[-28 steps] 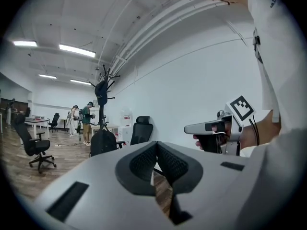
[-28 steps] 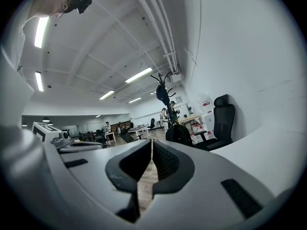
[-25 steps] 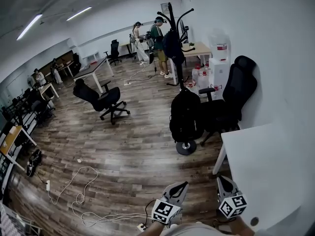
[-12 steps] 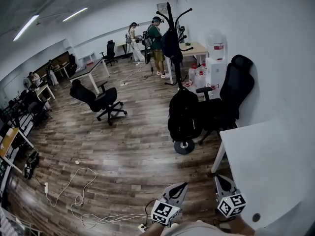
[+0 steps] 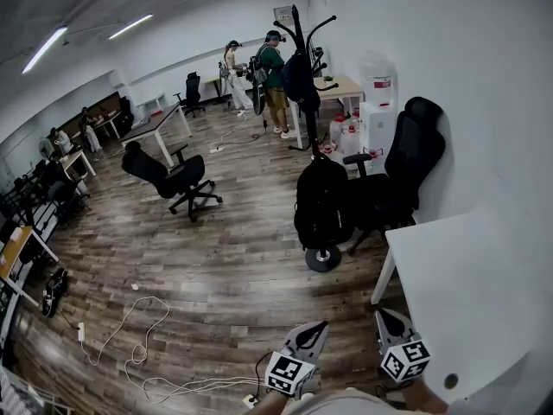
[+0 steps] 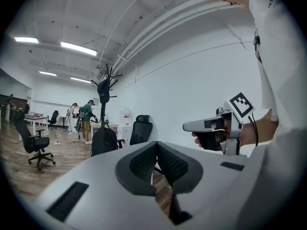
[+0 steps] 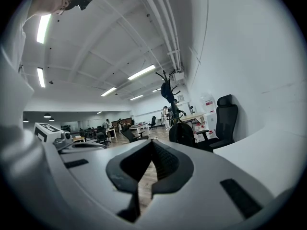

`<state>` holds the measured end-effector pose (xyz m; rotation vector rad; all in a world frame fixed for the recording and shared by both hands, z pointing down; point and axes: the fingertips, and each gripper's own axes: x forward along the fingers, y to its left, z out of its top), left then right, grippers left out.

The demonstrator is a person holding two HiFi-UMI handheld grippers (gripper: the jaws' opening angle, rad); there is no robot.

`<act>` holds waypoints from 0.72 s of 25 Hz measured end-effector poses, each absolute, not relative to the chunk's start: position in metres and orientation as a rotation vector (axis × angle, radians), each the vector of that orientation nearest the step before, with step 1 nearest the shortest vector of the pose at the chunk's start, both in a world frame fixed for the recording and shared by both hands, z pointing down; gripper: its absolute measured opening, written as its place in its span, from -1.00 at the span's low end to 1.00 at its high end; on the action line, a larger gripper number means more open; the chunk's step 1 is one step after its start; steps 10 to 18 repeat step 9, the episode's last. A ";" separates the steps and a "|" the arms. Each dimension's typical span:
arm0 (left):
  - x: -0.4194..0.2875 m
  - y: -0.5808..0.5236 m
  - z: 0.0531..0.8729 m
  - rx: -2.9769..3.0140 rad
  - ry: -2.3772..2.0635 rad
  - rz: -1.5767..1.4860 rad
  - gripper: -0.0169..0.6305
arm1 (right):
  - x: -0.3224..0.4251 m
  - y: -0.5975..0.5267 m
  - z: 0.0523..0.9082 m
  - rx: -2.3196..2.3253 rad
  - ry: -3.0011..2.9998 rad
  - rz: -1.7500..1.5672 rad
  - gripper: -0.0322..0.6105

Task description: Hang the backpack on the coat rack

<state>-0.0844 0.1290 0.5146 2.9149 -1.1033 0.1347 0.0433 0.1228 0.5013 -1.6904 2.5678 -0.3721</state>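
Head view looks down on a brown wooden floor (image 5: 216, 266) in a big office room. Both grippers sit low at the bottom edge, close to the person. The left gripper (image 5: 318, 328) has its jaws pressed together with nothing in them. The right gripper (image 5: 386, 316) has its jaws pressed together too, and they are empty as well. Both point out across the room toward the tall black coat rack (image 5: 300, 33), which is well apart from them.

The big black backpack (image 5: 321, 201) is low down against the pole of the coat rack, just above its round foot. I cannot tell if it hangs there or only leans. A smaller dark bag (image 5: 301, 78) hangs high up on the same rack. A black office chair with wheels (image 5: 404, 167) stands just beside the backpack, by the white wall. A white tabletop (image 5: 471, 292) is at the right, near the right gripper. White cables (image 5: 138, 350) lie curled on the floor at the left. Two people (image 5: 273, 72) stand far back behind the rack.
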 end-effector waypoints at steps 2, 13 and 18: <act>-0.086 0.129 0.517 2.916 -1.103 0.144 -0.92 | 0.041 0.123 0.501 -1.691 2.572 -0.371 -0.86; -0.095 0.126 0.529 2.886 -1.106 0.171 -0.92 | 0.035 0.121 0.501 -1.691 2.586 -0.371 -0.86; -0.095 0.126 0.529 2.886 -1.106 0.171 -0.92 | 0.035 0.121 0.501 -1.691 2.586 -0.371 -0.86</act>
